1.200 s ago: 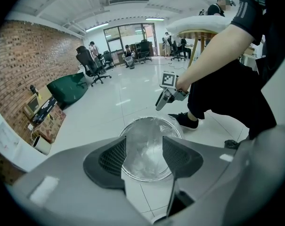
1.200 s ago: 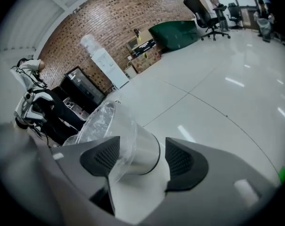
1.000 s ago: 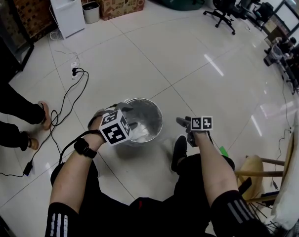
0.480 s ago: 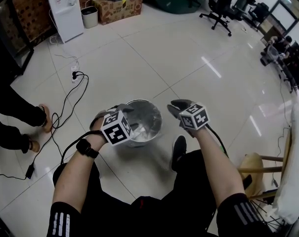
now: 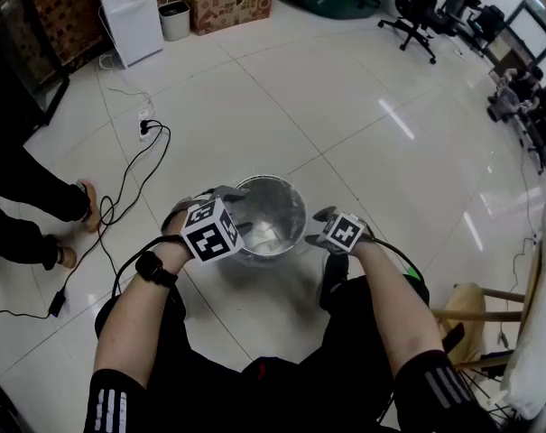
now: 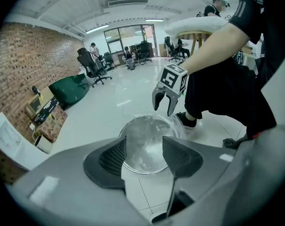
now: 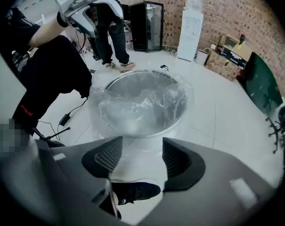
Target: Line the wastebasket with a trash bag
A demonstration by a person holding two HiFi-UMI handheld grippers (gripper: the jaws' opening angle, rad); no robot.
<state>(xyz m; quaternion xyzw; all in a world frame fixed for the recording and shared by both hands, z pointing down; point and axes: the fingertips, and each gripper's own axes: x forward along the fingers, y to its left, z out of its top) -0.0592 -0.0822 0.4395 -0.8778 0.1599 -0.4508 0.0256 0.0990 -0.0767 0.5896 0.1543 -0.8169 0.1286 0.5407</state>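
Wastebasket stands between the two grippers, with the clear trash bag draped inside and over its rim. Left gripper — jaws apart, clamping nothing — is at the wastebasket's left rim. Right gripper is at its right rim — jaws have just been opening, nothing between them.

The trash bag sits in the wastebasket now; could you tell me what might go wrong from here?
The clear trash bag lies crumpled and loose over the wastebasket rim, so it may slip inside. The right gripper, whose jaws have just been opening with nothing between them, could snag the film.
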